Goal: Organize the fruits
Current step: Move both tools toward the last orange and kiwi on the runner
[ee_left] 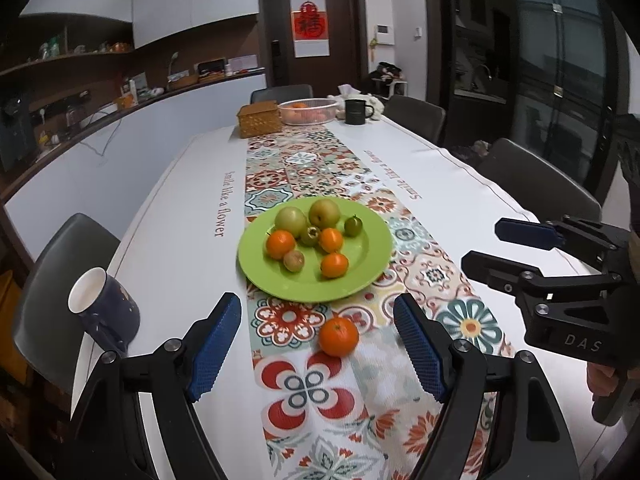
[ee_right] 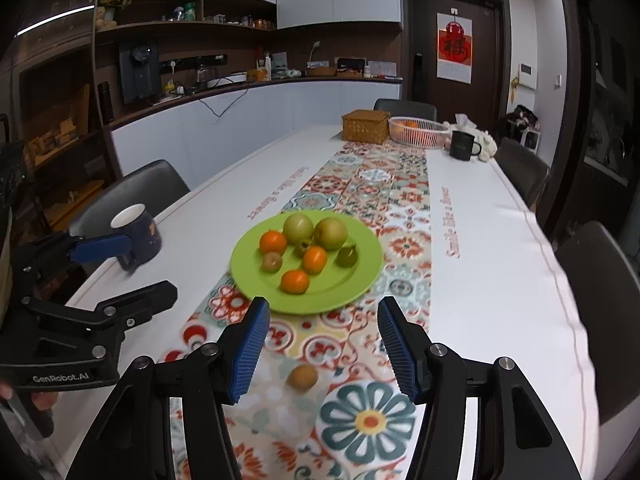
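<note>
A green plate [ee_left: 372, 264] sits at the centre of the left wrist view on the patterned table runner [ee_left: 440, 280]. It holds two large yellow-green fruits, three oranges and three small green-brown fruits. One loose orange [ee_left: 338, 336] lies on the runner below the plate, between the blue pads of the left gripper [ee_left: 318, 344], untouched; the jaws are spread wide and grasp nothing. In the right wrist view a small brown fruit [ee_right: 303, 376] lies on the runner, lower centre, between the fingers of the right gripper [ee_right: 323, 346], which is likewise released and empty.

Readable text: "Smile like a flower" is printed on the white tablecloth [ee_left: 180, 216]; "DAS" marks the right gripper body at right; "GenRobot.AI" marks the left gripper body at lower left of the right wrist view.

A dark blue mug [ee_left: 105, 306] stands at left. At the table's far end stand a wicker box [ee_left: 259, 119], a white basket [ee_left: 307, 111] and a black mug [ee_left: 357, 112].
</note>
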Action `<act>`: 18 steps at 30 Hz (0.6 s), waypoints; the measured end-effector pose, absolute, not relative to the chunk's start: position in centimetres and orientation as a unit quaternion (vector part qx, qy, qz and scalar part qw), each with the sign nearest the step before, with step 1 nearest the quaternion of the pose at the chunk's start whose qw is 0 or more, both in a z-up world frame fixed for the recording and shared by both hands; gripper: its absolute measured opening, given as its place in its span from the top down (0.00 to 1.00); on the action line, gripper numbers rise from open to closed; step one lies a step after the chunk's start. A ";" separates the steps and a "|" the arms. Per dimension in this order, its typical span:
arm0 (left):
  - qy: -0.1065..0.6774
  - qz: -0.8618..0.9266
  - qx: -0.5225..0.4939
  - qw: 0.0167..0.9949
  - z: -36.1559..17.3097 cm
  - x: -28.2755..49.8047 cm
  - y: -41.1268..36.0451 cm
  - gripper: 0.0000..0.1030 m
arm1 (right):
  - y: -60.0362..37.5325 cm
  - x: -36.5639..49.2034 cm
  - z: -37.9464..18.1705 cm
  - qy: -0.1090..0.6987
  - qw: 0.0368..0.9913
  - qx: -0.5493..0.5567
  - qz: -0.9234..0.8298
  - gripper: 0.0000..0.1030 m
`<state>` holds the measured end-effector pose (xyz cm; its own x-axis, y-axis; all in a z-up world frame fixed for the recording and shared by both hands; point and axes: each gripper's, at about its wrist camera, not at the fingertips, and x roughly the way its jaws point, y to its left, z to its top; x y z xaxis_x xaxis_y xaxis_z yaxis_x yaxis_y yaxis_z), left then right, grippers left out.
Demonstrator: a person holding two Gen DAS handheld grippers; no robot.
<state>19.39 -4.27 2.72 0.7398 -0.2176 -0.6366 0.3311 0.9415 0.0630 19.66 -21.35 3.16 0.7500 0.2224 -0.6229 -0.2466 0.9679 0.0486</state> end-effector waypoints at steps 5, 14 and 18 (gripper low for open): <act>0.325 -0.172 0.099 0.925 1.6 18.6 -4.3 0.24 | -20.7 18.7 1.8 0.343 0.930 -0.023 0.131 0.45; 0.340 -0.197 0.117 0.912 -1.3 18.8 -4.3 0.24 | -19.8 18.6 -1.2 0.378 0.915 -0.037 0.138 0.45; 0.351 -0.208 0.122 0.905 -2.8 19.4 -4.3 0.25 | -19.6 19.2 -2.6 0.396 0.907 -0.040 0.140 0.47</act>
<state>19.39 -4.34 -2.79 0.6663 -0.2914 -0.6864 0.4627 0.8834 0.0742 19.17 -19.56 -2.58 0.6469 0.2230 -0.7292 -0.2862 0.9574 0.0389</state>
